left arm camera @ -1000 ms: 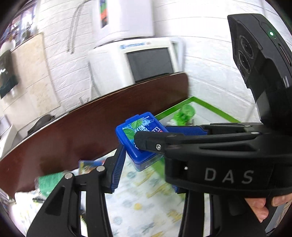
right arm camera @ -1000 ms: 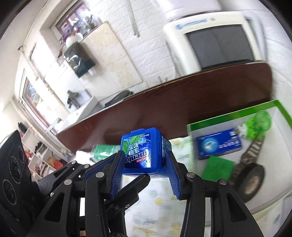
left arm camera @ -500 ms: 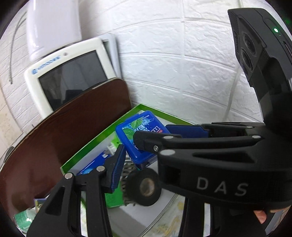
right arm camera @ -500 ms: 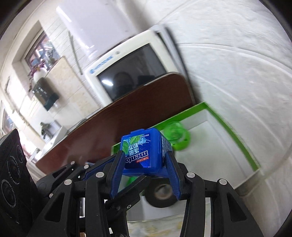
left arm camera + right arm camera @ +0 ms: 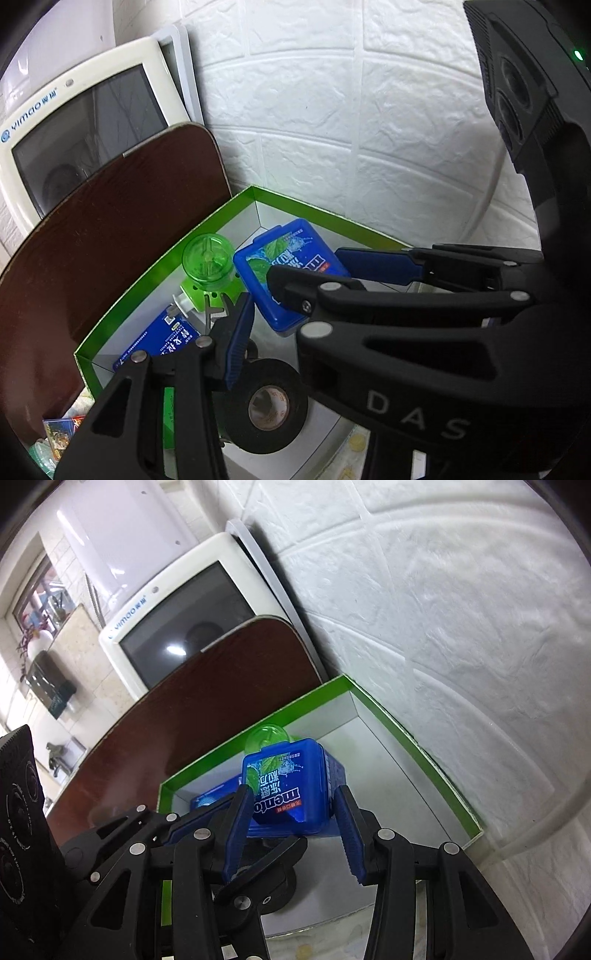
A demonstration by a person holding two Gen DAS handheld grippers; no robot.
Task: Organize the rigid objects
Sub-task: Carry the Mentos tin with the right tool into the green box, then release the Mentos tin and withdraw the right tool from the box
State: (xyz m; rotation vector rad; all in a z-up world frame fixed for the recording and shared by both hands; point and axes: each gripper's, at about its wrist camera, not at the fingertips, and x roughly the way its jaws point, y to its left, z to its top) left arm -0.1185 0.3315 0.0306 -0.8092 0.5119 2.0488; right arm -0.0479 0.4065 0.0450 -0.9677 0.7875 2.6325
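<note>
Two grippers, the right gripper [image 5: 291,818] and the left gripper [image 5: 295,291], were clamped together on the blue mint box [image 5: 291,788] above the green-rimmed tray [image 5: 424,753], mid-placement; next, judging so, lowering onto bare floor, then release.

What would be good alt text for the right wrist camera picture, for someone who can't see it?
A blue mint box is clamped between the blue fingers of both grippers, right gripper in front, above a white tray with a green rim. A green plastic cap and a flat blue packet lie in the tray. Behind are a brown board, an old monitor and a white wall.
</note>
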